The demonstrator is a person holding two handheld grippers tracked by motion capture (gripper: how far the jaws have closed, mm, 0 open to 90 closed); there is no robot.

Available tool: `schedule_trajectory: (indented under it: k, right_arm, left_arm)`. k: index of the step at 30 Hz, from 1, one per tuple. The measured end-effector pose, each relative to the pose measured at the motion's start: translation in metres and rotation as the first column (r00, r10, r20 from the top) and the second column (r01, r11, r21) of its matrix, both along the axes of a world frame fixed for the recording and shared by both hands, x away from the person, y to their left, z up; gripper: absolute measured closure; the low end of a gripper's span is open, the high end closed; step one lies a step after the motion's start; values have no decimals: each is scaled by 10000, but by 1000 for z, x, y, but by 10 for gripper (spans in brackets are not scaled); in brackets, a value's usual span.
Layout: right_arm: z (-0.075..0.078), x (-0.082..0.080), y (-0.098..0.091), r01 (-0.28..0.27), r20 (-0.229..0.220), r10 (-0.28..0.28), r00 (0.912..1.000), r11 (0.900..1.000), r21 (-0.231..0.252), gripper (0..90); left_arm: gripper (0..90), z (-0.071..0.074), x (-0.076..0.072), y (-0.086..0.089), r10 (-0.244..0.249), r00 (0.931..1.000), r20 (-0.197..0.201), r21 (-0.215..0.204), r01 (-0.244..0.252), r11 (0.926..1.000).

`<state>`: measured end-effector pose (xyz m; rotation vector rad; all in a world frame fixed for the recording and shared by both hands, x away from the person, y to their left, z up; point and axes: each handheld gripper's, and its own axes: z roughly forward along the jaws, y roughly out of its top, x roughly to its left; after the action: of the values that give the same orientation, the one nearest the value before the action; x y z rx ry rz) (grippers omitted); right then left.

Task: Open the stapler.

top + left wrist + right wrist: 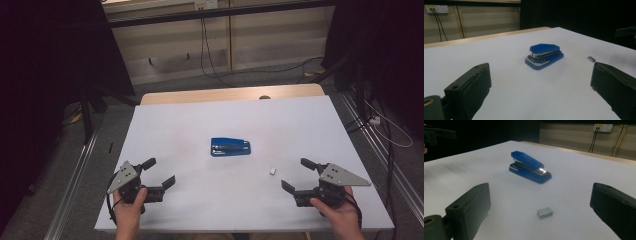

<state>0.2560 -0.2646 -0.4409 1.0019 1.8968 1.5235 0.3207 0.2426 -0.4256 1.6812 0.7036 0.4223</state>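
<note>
Both grippers are sporting chunky black jaws with little screw holes; the left gripper (pixel 161 173) and right gripper (pixel 296 174) are each wearing a grey three-cornered plate and trailing black cable.

text: none legible | labels: none | brands: none | numbers: none

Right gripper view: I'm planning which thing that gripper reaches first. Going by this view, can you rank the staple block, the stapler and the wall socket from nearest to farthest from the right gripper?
1. Staple block, just ahead, between the open jaws.
2. Stapler, mid-table, beyond the block.
3. Wall socket, on the far wall, upper right.
</note>
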Motion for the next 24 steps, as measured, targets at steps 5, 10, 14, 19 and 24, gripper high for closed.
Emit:
schedule_trajectory:
  k: [5, 10, 14, 19, 24]
  right_arm:
    - [1, 0, 2, -76, 14, 76, 10000, 10000, -4, 26]
    - [1, 2, 6, -143, -30, 143, 9999, 9998, -166, 26]
    - [2, 7, 10, -180, -127, 178, 9998, 9996, -226, 26]
    - [6, 14, 17, -277, -90, 274, 9996, 9987, -436, 33]
    - [10, 21, 24, -478, -50, 476, 9989, 9972, -571, 41]
  left_arm:
    - [31, 0, 1, -4, -214, 9997, 134, 167, 211, 9996]
    - [31, 0, 3, -4, -240, 9997, 102, 216, 238, 9995]
    - [31, 1, 4, -5, -202, 9997, 109, 236, 199, 9995]
    - [31, 1, 7, -6, -175, 9998, 119, 253, 172, 9995]
    - [32, 2, 10, -8, -187, 9997, 128, 268, 183, 9995]
